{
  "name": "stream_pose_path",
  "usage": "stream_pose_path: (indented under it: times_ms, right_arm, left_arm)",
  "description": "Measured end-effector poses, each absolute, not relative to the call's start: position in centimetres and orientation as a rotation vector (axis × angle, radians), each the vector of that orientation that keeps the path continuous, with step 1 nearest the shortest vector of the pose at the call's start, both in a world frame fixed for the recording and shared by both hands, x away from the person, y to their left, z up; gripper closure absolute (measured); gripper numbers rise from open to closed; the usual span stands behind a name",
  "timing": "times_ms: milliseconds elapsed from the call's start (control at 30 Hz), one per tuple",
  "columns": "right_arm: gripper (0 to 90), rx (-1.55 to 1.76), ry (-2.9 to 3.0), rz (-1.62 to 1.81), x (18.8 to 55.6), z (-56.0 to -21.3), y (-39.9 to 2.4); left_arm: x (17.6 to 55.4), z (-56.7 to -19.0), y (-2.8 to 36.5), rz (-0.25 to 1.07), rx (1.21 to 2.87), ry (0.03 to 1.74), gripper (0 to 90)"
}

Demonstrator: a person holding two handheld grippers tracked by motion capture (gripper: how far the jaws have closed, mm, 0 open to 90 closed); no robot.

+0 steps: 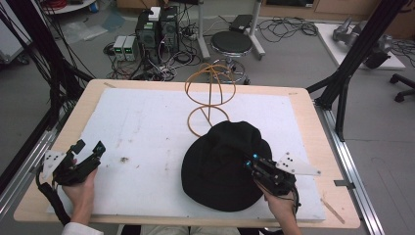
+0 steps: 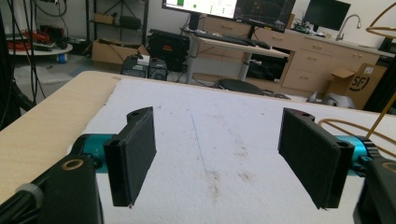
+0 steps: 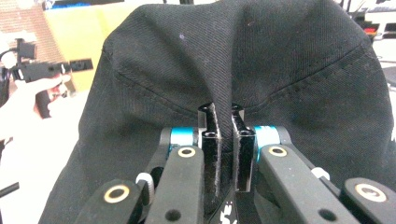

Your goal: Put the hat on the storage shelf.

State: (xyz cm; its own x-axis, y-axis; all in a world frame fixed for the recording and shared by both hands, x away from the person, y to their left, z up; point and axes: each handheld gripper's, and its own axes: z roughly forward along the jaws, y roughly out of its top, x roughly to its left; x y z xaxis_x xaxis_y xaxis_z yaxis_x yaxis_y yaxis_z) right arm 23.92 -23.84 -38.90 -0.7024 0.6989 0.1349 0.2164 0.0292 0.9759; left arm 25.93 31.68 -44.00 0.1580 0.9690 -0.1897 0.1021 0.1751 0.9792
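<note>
A black fabric hat lies on the white mat, right of the middle. My right gripper is shut on a fold of the hat's cloth at its right side; in the right gripper view the black hat rises in a pinched ridge between the two closed pads, where the right gripper grips it. At the table's left edge my left gripper is held in a hand, open and holding nothing. In the left gripper view the left gripper has its jaws wide apart over the bare mat.
An orange wire stand made of rings stands just behind the hat, and shows as an orange wire stand at the right of the left gripper view. The wooden table ends close around the mat. Computers, cables and a stool are on the floor beyond.
</note>
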Motion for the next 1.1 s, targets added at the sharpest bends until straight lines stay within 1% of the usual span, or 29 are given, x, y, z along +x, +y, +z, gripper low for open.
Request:
stream_pose_path:
  times_ms: [467, 1100]
  right_arm:
    - [85.8, 0.987, 1.775, 1.754, 23.8, -37.3, -26.6]
    - [85.7, 0.941, 1.577, 1.84, 23.5, -34.7, -29.2]
  left_arm:
    - [25.9, -43.9, 31.4, 0.914, 1.223, 1.218, 27.6]
    - [26.0, -43.9, 31.1, 0.943, 1.254, 1.207, 27.4]
